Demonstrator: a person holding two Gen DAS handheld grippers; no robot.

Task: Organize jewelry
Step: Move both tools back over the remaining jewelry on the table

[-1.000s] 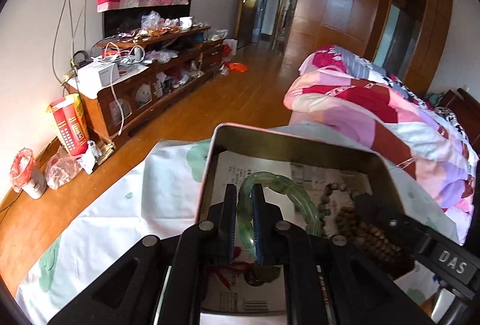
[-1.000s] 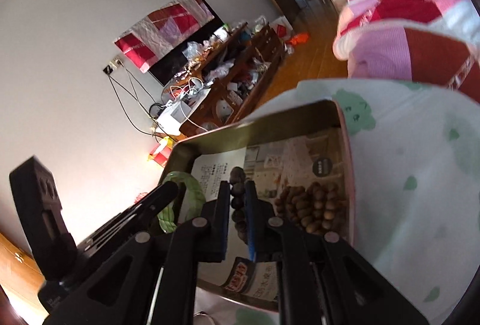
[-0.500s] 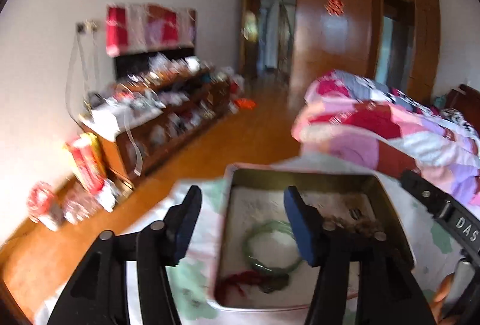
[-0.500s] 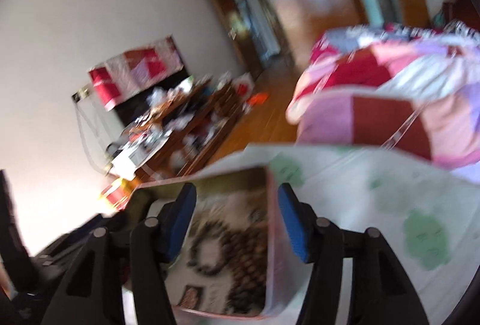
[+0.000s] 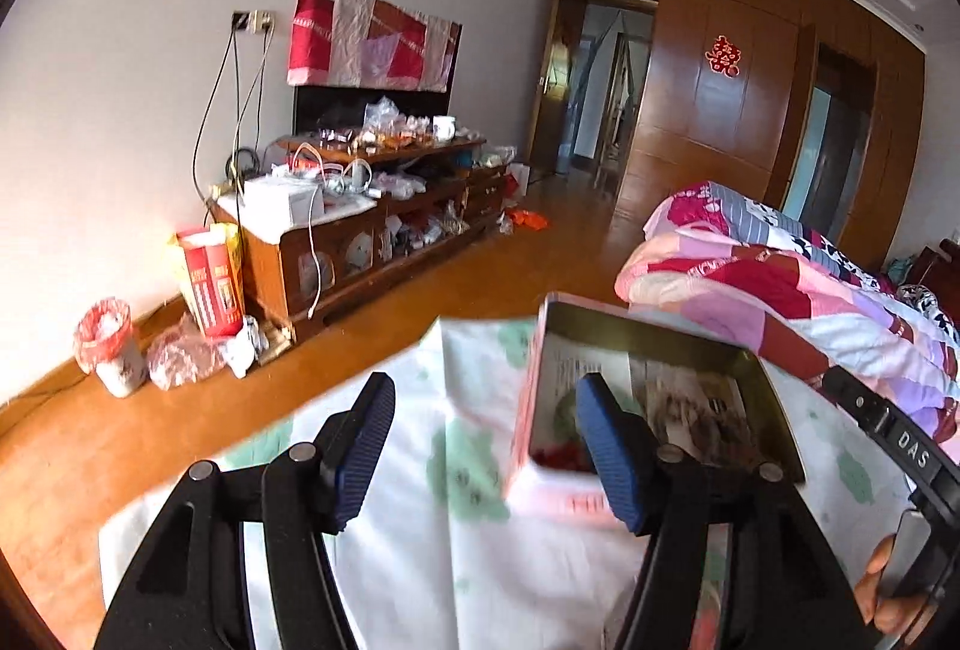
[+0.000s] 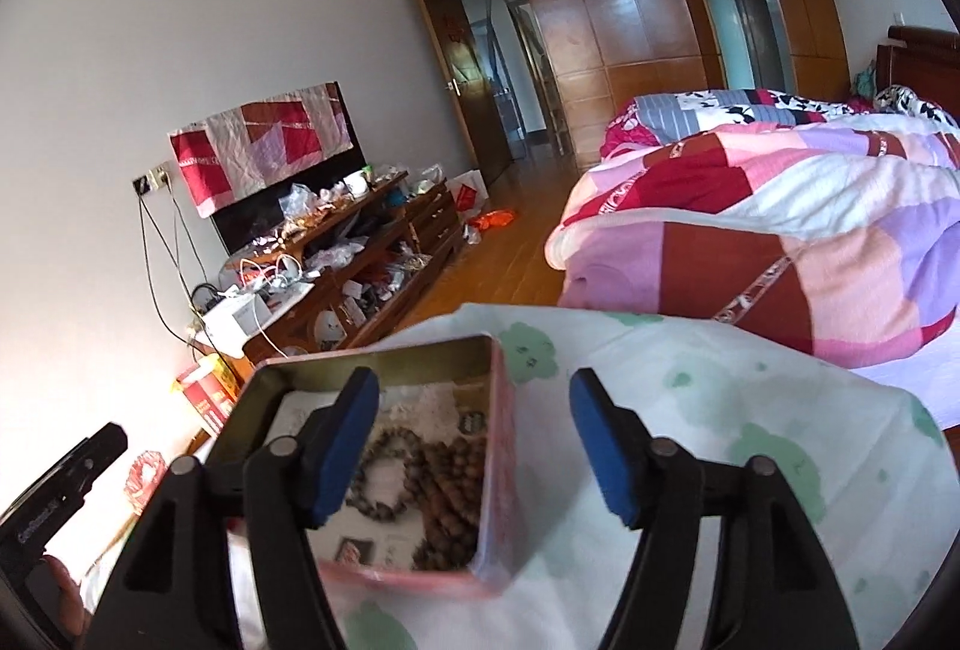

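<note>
A pink metal tin (image 5: 654, 338) sits on a white cloth with green prints (image 5: 456, 476); it also shows in the right wrist view (image 6: 501, 440). Inside lie a green bangle (image 5: 563, 407), partly hidden by my finger, and brown bead bracelets (image 6: 447, 494). My left gripper (image 5: 489, 446) is open and empty, held back from the tin's left wall. My right gripper (image 6: 477, 440) is open and empty, above the tin's right wall.
A quilt in pink, red and purple (image 6: 780, 230) lies on the bed to the right. A cluttered wooden TV cabinet (image 5: 372, 224) stands along the left wall. A wooden floor (image 5: 420, 302) runs beyond the cloth's far edge.
Both grippers opened, let go of the green bangle and the bead bracelet into the tin, and drew back and up. The left gripper has shifted left of the tin.
</note>
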